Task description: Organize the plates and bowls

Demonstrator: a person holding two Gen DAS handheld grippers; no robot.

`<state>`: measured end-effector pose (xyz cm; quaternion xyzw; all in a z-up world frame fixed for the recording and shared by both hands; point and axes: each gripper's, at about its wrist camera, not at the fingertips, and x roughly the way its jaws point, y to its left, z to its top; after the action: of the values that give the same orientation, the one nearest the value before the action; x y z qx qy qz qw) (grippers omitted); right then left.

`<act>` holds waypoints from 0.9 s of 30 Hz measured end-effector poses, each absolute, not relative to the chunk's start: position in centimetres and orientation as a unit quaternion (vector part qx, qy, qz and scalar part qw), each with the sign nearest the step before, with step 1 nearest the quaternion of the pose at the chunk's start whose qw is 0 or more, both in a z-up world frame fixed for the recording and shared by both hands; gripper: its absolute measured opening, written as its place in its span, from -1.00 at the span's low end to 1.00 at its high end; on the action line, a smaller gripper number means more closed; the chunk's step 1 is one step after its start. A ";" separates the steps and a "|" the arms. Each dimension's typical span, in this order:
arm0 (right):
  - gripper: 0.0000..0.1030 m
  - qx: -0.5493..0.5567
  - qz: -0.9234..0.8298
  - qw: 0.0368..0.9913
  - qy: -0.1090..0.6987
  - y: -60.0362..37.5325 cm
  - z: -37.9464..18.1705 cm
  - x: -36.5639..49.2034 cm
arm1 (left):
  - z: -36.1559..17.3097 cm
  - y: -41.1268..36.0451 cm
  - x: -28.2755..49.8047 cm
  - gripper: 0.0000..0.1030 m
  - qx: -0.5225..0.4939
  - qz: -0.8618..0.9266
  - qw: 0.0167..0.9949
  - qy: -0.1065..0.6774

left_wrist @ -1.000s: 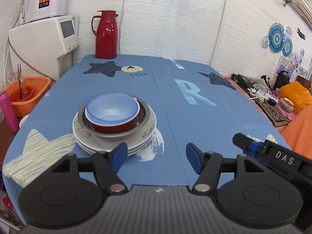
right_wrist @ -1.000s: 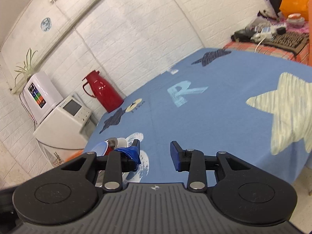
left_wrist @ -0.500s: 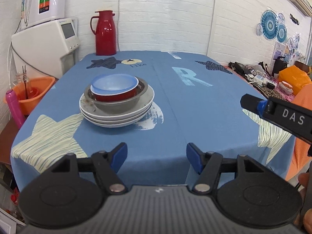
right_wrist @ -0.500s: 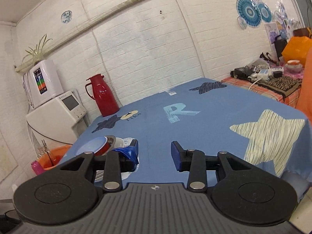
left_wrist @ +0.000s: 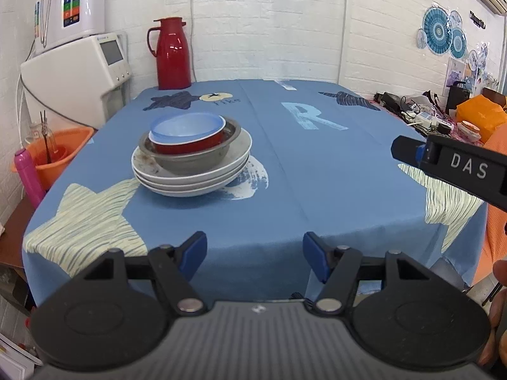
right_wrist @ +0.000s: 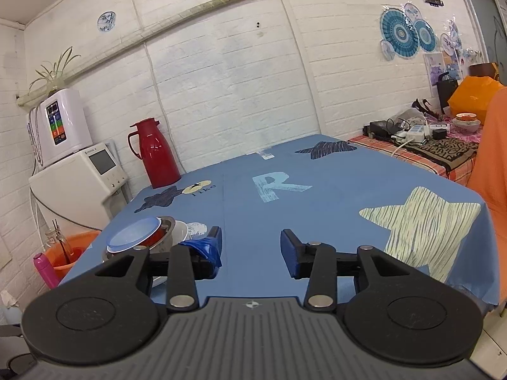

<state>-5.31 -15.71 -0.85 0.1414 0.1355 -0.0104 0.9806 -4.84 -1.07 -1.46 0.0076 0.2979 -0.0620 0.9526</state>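
Left wrist view: stack of plates [left_wrist: 193, 177] with nested bowls [left_wrist: 190, 139] sits on the desk [left_wrist: 332, 190], far-left of the left claw [left_wrist: 255, 255], fingers apart, empty. Right claw [right_wrist: 250, 248], also apart and empty, has the stack further left. Left claw judged nearer.

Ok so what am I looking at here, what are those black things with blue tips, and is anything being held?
Those are two hand-held grippers; a person carries one in each hand. Each picture comes from a camera on one gripper, looking along its blue-tipped jaws. The left gripper and right gripper are both open and hold nothing. On the blue tablecloth sits a stack: white plates, a metal bowl, a red bowl and a blue bowl on top. A red flask stands at the far end.
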 end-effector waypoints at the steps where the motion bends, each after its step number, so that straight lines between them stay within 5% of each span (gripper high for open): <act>1: -0.50 0.142 -0.011 0.980 0.136 -15.7 -0.9 -5.3 | -1.5 -1.1 -4.8 0.27 0.007 -0.062 0.952 0.300; 27: -0.39 0.117 -0.022 0.977 0.175 -15.0 -2.5 -4.7 | -3.2 -2.2 -4.7 0.27 0.034 -0.052 0.948 0.311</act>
<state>-4.73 -14.97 -2.49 0.1167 0.1745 -0.0221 0.9775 -4.65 -2.23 -3.18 0.0341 0.3110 -0.0520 0.9484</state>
